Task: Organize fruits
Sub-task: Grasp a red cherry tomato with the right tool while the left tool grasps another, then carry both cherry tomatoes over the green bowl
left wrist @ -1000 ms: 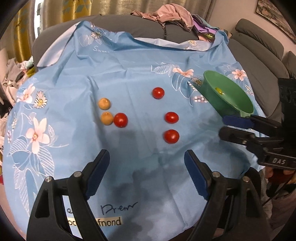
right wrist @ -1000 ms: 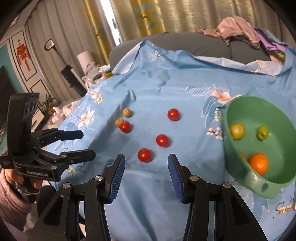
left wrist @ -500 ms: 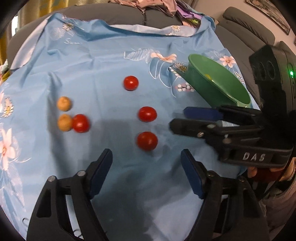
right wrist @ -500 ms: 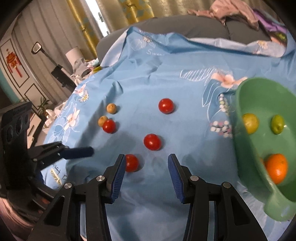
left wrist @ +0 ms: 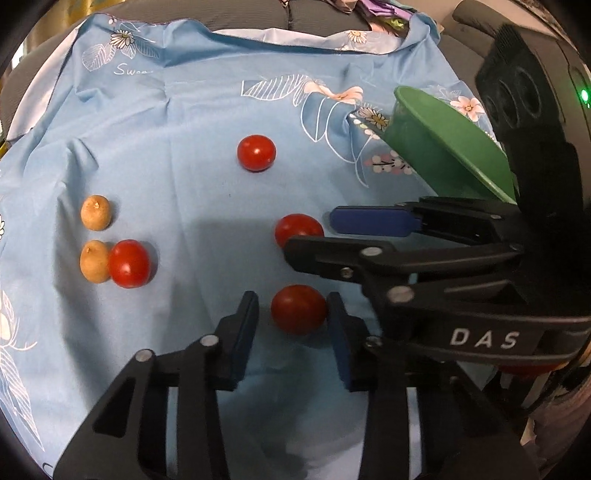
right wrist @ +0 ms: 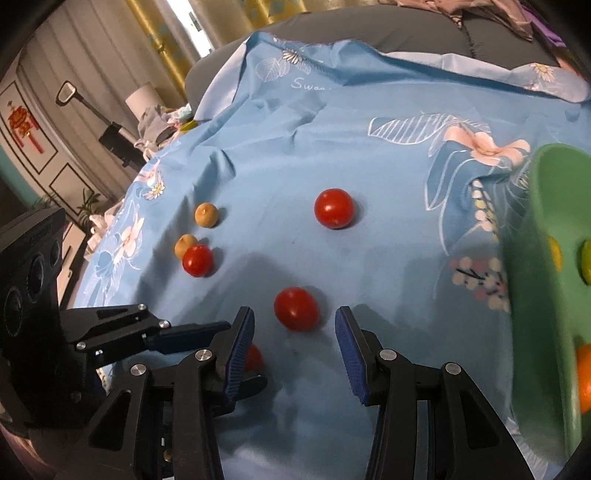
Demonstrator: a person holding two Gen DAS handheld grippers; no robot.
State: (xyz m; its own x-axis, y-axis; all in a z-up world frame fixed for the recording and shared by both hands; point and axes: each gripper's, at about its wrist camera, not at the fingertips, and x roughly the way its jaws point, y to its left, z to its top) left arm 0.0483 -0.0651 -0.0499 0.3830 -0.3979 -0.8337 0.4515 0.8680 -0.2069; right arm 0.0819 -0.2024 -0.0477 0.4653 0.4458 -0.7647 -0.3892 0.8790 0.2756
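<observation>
Several red tomatoes and two small tan fruits lie on a blue flowered cloth. My left gripper is open, low, with its pads on either side of the nearest tomato; the right pad looks close to touching it. My right gripper is open around another tomato, which shows in the left wrist view partly behind its fingers. A green bowl at the right holds an orange and small yellow-green fruits.
One tomato lies farther back, another touches a tan fruit at the left. The two grippers are very close together. A grey sofa with piled clothes stands behind the cloth.
Both grippers have moved forward and down. The left jaws have narrowed and now flank the nearest tomato; the right gripper now brackets the middle tomato.
</observation>
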